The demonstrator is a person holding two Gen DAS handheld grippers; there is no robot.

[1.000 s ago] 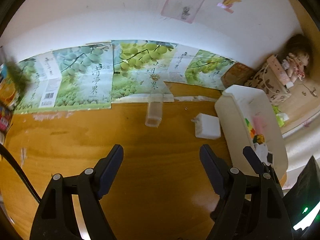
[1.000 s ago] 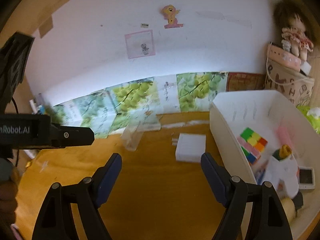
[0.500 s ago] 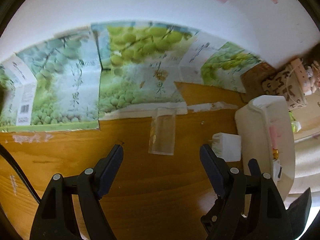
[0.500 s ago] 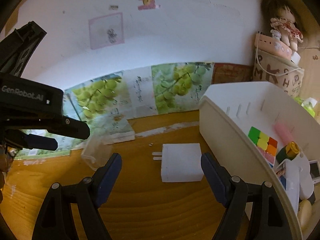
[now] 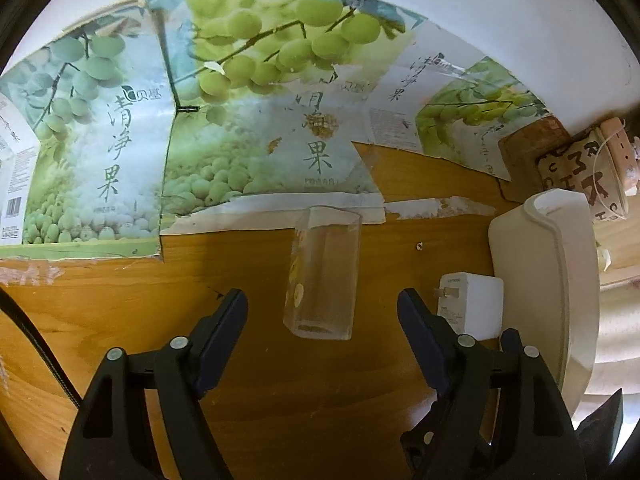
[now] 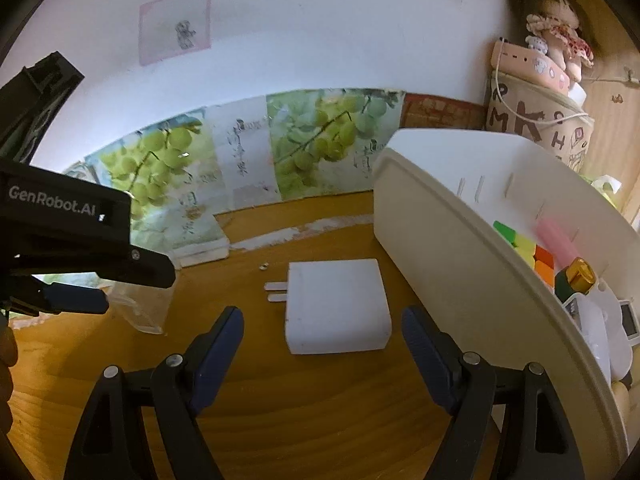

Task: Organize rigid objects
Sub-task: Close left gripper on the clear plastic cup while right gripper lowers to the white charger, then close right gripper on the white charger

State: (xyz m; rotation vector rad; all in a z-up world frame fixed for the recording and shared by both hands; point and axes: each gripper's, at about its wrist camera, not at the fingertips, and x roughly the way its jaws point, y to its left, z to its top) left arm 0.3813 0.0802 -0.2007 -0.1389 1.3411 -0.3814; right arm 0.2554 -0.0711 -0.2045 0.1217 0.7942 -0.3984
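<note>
A clear plastic box lies on the wooden table. My left gripper points down at it. Its jaws are closing, with the box's near end between them and neither pad touching it. A white charger with two prongs lies flat just ahead of my right gripper. That gripper stands open, and the charger's near end sits between its fingertips, untouched. The charger also shows right of the left gripper. The white bin beside it holds a colour cube and other small items.
Grape-print cardboard lies flat on the table up to the white wall. A patterned bag and a doll stand behind the bin. The left gripper's body fills the left of the right wrist view, over the clear box.
Both grippers have sunk toward the table and tilted down. The clear box now lies between the left fingertips, and the charger has come in between the right ones.
</note>
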